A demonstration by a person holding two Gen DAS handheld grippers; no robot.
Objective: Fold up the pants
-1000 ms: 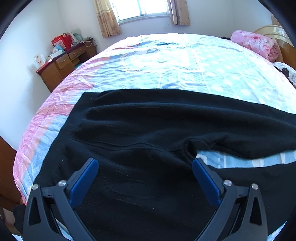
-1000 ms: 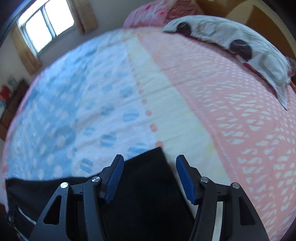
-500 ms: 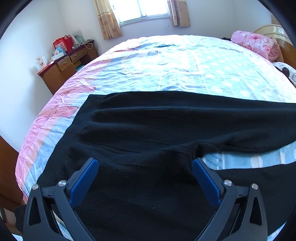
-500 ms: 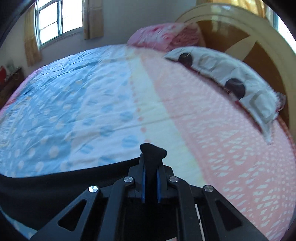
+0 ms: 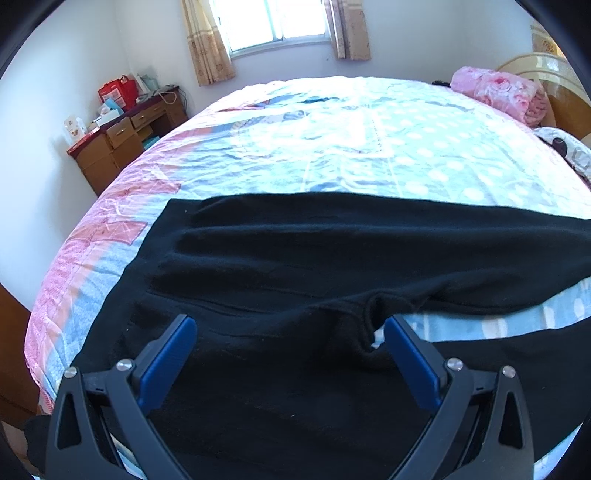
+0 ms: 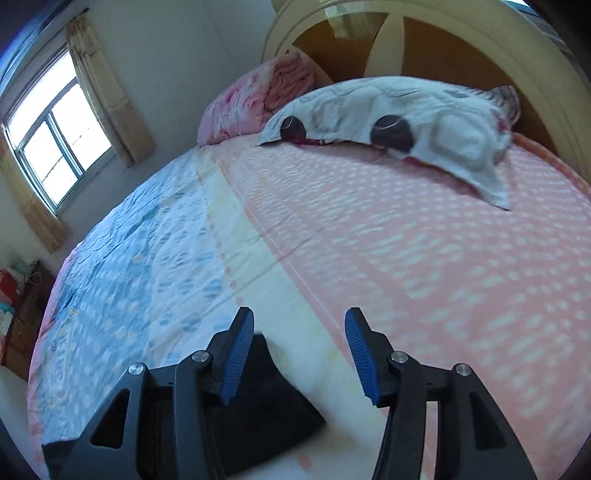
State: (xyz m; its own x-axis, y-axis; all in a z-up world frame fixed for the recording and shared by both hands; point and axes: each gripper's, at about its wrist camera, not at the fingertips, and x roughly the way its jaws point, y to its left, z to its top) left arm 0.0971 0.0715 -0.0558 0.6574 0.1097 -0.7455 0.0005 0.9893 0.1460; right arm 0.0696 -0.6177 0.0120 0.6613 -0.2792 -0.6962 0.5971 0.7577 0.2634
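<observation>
Pants (image 5: 332, 266): one pair, black, soft knit, laid flat across the near part of the bed (image 5: 351, 147), waist toward the left edge and legs running off to the right; the two legs lie parted, with a wedge of blue-dotted sheet showing between them past the crotch. Leg end (image 6: 266, 398): a black corner of cloth lying on the pale stripe of the sheet, seen in the right wrist view. Change noted: half a second ago the right gripper (image 6: 299, 354) was closed tight on a pinch of this black fabric; it now stands with its blue pads well apart and nothing between them, the cloth resting below and behind the left pad, so the leg end has been let go and set down. Whether the cloth touches that pad cannot be told from this angle. Left gripper (image 5: 288, 354): fingers spread wide, empty, poised above the seat and crotch of the pants, much as it was a second ago, though the garment has shifted slightly in its view. Meaning for the task, as a judgement: the leg has been pulled out straight and released, so the spreading step appears done and no fold is yet made; a fresh grasp will be needed to bring one leg over the other. Also present: pillow (image 6: 406, 122), pink blanket (image 6: 255, 103), headboard (image 6: 424, 48), desk (image 5: 125, 144), window (image 5: 277, 22).
</observation>
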